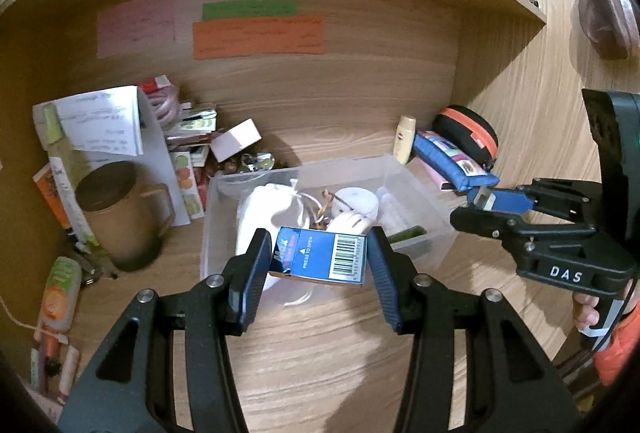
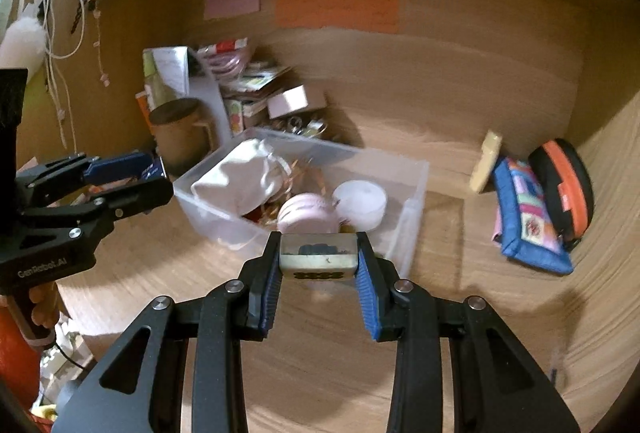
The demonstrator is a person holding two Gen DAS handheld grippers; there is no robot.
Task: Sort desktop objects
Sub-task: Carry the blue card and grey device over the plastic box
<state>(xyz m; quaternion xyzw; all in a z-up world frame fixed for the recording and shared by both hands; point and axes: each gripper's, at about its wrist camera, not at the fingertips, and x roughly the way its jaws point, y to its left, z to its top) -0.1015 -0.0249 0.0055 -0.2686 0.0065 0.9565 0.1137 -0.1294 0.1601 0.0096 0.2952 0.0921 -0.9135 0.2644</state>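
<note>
- Left gripper (image 1: 320, 257) clamped on a small blue box (image 1: 320, 257) with a barcode, held flat just above the near wall of the clear plastic bin (image 1: 420, 189); probably poised to drop it in.
- Right gripper (image 2: 318, 257) closed on a small translucent case (image 2: 318, 253) with dark contents, likewise held at the bin's near rim, seemingly also bound for the bin.
- Already in the bin: white drawstring pouch (image 2: 236, 177), round white tub (image 2: 360, 201), pink round case (image 2: 306, 215), some tangled cord.
- Left of the bin on the desk: brown mug (image 1: 120, 213), papers and booklets stacked toward the back corner.
- Right of the bin: blue patchwork pouch (image 2: 528, 217), black-and-orange zip case (image 2: 560, 189), cream tube (image 2: 486, 161) leaning at the back wall.
- Both tools crowd the same rim; dropping one at a time looks wise to avoid bumping.
</note>
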